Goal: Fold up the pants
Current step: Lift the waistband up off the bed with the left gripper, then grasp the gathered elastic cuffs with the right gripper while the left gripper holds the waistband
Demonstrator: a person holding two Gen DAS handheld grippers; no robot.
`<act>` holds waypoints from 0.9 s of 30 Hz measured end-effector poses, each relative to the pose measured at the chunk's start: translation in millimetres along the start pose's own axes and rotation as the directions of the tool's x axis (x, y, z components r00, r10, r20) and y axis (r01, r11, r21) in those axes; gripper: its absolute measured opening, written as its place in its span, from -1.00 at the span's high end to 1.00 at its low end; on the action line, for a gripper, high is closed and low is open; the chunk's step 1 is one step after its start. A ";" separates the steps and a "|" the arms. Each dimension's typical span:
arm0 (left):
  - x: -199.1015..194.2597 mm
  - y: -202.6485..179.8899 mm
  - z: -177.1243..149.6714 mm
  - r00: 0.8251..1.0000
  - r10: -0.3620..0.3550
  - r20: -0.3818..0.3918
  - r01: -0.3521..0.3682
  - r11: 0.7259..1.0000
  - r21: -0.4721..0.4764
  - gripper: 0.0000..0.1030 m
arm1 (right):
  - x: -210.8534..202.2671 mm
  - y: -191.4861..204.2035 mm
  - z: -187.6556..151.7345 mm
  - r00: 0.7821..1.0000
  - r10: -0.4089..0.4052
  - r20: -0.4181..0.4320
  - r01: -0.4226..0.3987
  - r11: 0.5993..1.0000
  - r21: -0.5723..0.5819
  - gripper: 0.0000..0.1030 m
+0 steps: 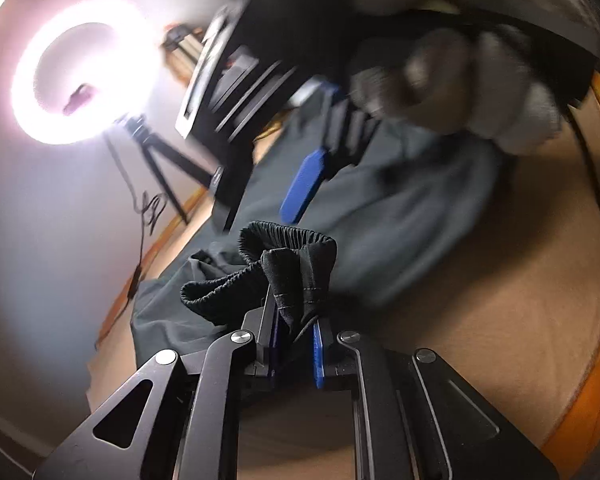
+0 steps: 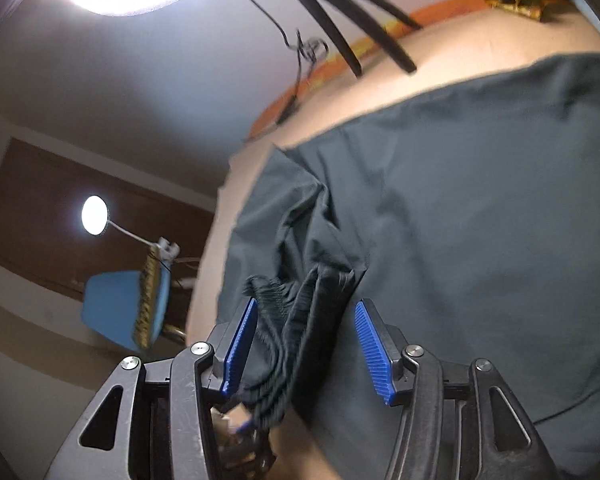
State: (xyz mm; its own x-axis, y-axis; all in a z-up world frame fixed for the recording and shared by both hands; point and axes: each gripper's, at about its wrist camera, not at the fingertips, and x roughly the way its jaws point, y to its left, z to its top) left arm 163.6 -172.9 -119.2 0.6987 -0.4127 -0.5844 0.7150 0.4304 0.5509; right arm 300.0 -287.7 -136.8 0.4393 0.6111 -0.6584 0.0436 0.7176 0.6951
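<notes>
Left gripper [image 1: 296,332] has its two blue pads pinched tight on the bunched black waistband [image 1: 284,256] of the pants [image 1: 404,236], while the right gripper [image 2: 306,344] has its blue pads standing apart, with dark folds of the pants [image 2: 460,216] lying loose between them; the left pad looks close to the cloth, but it is too blurry to tell if it touches. Behind everything is a pale wall [image 1: 32,216], and under the work is a big tan table top [image 1: 480,340] with an orange edge [image 1: 580,412]. Most of the pants lie spread flat on that table, dark grey-green. A bright ring light [image 1: 84,72] on a black tripod [image 1: 160,160] glows so strongly that the wall near it washes out. In the right wrist view there is also a dark brown panel [image 2: 40,216], a small round lamp [image 2: 95,215] and a blue chair [image 2: 120,312] off to the side. In the left wrist view the right gripper [image 1: 304,184] and a gloved hand [image 1: 452,88] on it are smeared by blur and cut off at the top, so their shape is hard to read. Both grippers point down at a slant toward the table.
</notes>
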 end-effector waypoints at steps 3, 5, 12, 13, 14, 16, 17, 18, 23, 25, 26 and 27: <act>-0.1 -6.6 2.0 1.000 -0.011 0.003 0.011 1.000 0.021 0.79 | 6.3 -0.6 -4.2 1.000 0.012 -0.023 -0.012 1.000 0.017 -0.06; -2.0 -11.5 1.2 1.000 -0.007 0.009 0.006 0.999 0.047 0.79 | 7.3 4.8 -4.5 1.000 0.014 -0.028 -0.014 1.000 -0.002 -0.06; -4.7 -33.4 3.3 1.000 0.024 0.020 -0.027 0.984 0.177 0.79 | 20.2 33.4 -11.6 0.995 -0.078 -0.058 0.070 0.988 -0.139 -0.22; -6.6 -38.0 4.0 0.999 0.030 0.023 -0.034 0.981 0.191 0.79 | 22.9 36.5 -12.6 0.994 -0.097 -0.060 0.086 0.984 -0.155 -0.23; -7.1 -40.1 4.6 0.999 0.039 0.027 -0.044 0.978 0.206 0.79 | 25.6 38.2 -13.1 0.992 -0.114 -0.060 0.102 0.980 -0.171 -0.24; -17.2 -50.4 -2.4 0.998 0.050 0.032 -0.056 0.972 0.229 0.79 | 30.9 43.5 -15.2 0.983 -0.176 -0.053 0.161 0.963 -0.214 -0.24; -17.7 -53.8 -2.6 0.998 0.057 0.032 -0.063 0.967 0.247 0.79 | 32.6 44.9 -16.4 0.979 -0.201 -0.047 0.185 0.955 -0.231 -0.24; -21.2 -59.1 -3.1 0.998 0.060 0.034 -0.066 0.965 0.254 0.79 | 37.3 48.2 -17.7 0.973 -0.224 -0.047 0.206 0.946 -0.249 -0.24; -28.8 -71.9 -4.4 0.998 0.056 0.031 -0.062 0.965 0.256 0.79 | 44.0 49.8 -19.8 0.954 -0.297 -0.033 0.276 0.920 -0.280 -0.17; -24.1 -67.4 -4.6 0.998 0.056 0.030 -0.062 0.963 0.261 0.79 | 41.9 42.1 -19.0 0.952 -0.301 -0.048 0.279 0.923 -0.264 -0.06; -23.9 -66.8 -4.7 0.998 0.057 0.032 -0.063 0.963 0.264 0.79 | 39.4 39.6 -19.3 0.952 -0.301 -0.049 0.279 0.924 -0.261 -0.02; -23.9 -67.6 -4.9 0.998 0.055 0.031 -0.061 0.963 0.264 0.79 | 36.2 37.0 -20.2 0.953 -0.299 -0.047 0.278 0.926 -0.256 0.12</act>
State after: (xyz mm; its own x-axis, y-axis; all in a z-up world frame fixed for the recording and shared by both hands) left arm 98.4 -188.2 -145.4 0.7372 -0.4132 -0.5346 0.6520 0.2275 0.7233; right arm 299.5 -232.3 -140.7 0.3639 0.3831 -0.8490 -0.0674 0.9199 0.3862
